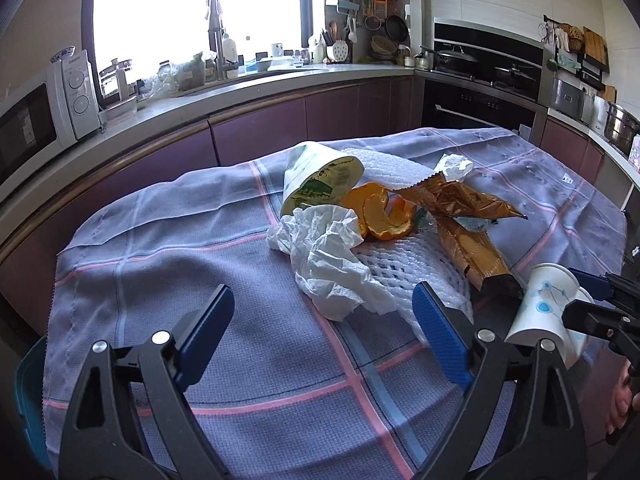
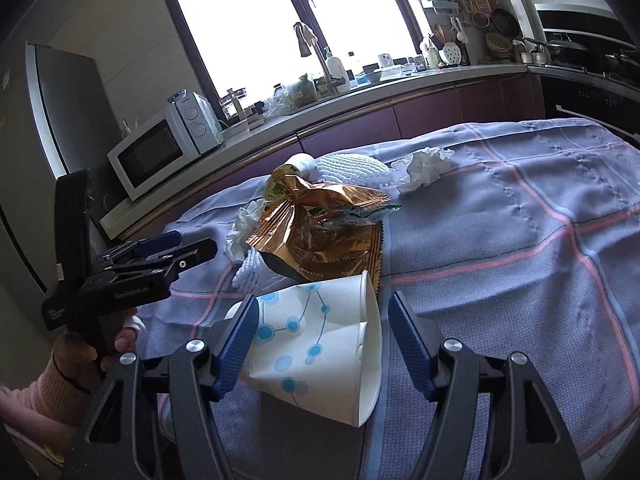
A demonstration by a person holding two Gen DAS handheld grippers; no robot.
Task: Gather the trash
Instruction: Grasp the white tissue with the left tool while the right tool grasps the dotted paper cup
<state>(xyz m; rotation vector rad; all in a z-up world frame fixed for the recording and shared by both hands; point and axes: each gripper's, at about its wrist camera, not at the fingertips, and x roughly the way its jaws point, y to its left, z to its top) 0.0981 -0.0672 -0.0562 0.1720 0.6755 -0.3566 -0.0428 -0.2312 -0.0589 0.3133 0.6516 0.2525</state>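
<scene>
The window point(image 1: 200, 12) is so bright that nothing outside can be made out. The edges of both views are dark and bent, and the hand point(image 2: 80, 356) in a pink sleeve is partly cut off at the corner.

This is a kitchen with a long counter point(image 1: 256, 80), a white microwave point(image 2: 154, 152), a tap point(image 2: 310, 50) and purple cupboard doors point(image 1: 256, 128). A table is covered by a purple cloth point(image 1: 168, 240) with pink and blue lines.

The trash sits in a heap in the middle of the cloth: a gold wrapper point(image 2: 320, 236), white foam netting point(image 1: 396, 268), a crumpled tissue point(image 1: 328, 252), a tipped carton point(image 1: 316, 180) and orange peel point(image 1: 384, 212).

The left gripper point(image 1: 324, 328) has its blue pads wide apart, with nothing between them. The tissue lies just in front of it.

The right gripper point(image 2: 324, 340) has a paper cup point(image 2: 320, 344) with blue dots lying on its side between its pads. The left pad touches the cup. The right pad stands a little away from the rim, so the cup is not squeezed.
</scene>
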